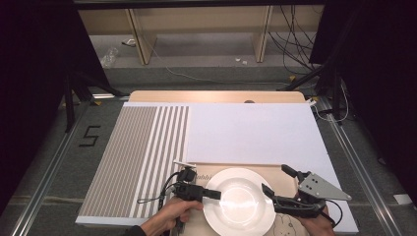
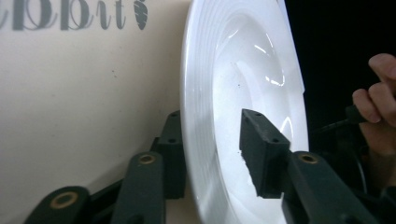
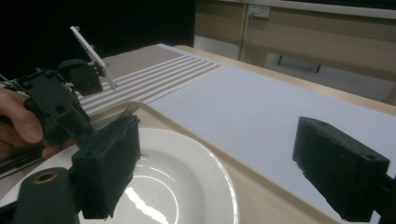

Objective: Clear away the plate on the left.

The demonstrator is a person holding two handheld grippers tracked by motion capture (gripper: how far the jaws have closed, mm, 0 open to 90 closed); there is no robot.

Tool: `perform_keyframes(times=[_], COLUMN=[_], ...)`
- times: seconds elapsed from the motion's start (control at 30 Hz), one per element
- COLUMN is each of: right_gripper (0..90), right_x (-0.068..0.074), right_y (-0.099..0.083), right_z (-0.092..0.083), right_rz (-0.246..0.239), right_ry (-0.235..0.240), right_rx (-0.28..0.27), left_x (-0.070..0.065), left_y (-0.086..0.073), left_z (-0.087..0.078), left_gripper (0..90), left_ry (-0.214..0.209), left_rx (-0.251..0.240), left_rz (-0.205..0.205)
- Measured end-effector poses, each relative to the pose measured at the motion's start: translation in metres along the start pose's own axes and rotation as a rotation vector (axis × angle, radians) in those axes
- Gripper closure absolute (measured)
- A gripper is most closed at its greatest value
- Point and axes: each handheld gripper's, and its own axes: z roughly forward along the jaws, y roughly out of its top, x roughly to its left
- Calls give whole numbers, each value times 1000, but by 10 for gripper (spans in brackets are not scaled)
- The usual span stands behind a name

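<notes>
A white plate (image 1: 241, 201) lies on a beige placemat (image 1: 199, 176) at the near edge of the table. My left gripper (image 1: 212, 195) reaches in from the plate's left side. In the left gripper view its two black jaws straddle the plate (image 2: 243, 60) rim, one under it and one over the well. A gap shows at the upper pad (image 2: 261, 154), so the gripper (image 2: 212, 135) is open. My right gripper (image 1: 279, 180) stands wide open at the plate's right rim. One of its jaws hangs over the plate (image 3: 187, 182), the other over the white mat, and nothing is between the right gripper's (image 3: 217, 140) jaws.
A striped grey and white mat (image 1: 142, 157) covers the table's left part and a plain white mat (image 1: 251, 132) covers the middle and right. Printed lettering (image 2: 70, 18) marks the placemat. Beyond the table lie grey floor, cables (image 1: 290, 44) and wooden furniture legs.
</notes>
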Motion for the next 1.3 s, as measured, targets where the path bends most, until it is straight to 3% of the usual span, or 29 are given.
perform_keyframes(times=[0.13, 0.37, 0.43, 0.53, 0.67, 0.8, 0.9, 1.3], right_gripper=[157, 157, 157, 157, 157, 157, 157, 156], right_x=[0, 0, 0, 0, 0, 0, 0, 0], right_y=[0, 0, 0, 0, 0, 0, 0, 0], right_z=[0, 0, 0, -1, 0, 0, 0, 0], right_rz=[-2, -1, 0, -5, -3, -4, -4, 9], right_ry=[1, 1, 1, 2, 2, 4, 5, 16], right_rx=[2, 1, 0, 5, 3, 4, 5, -1], left_x=[-5, -13, -17, -20, -25, -30, -32, -45], left_y=[1, 4, 4, 4, 4, 4, 5, -1], left_z=[-3, -11, -16, -22, -32, -40, -43, -53], left_gripper=[519, 428, 423, 404, 371, 340, 331, 275], left_ry=[8, 77, 127, 159, 209, 229, 217, 241], left_rx=[11, -7, -26, -28, -72, -104, -127, -228], left_rz=[23, 122, 192, 240, 297, 359, 390, 544])
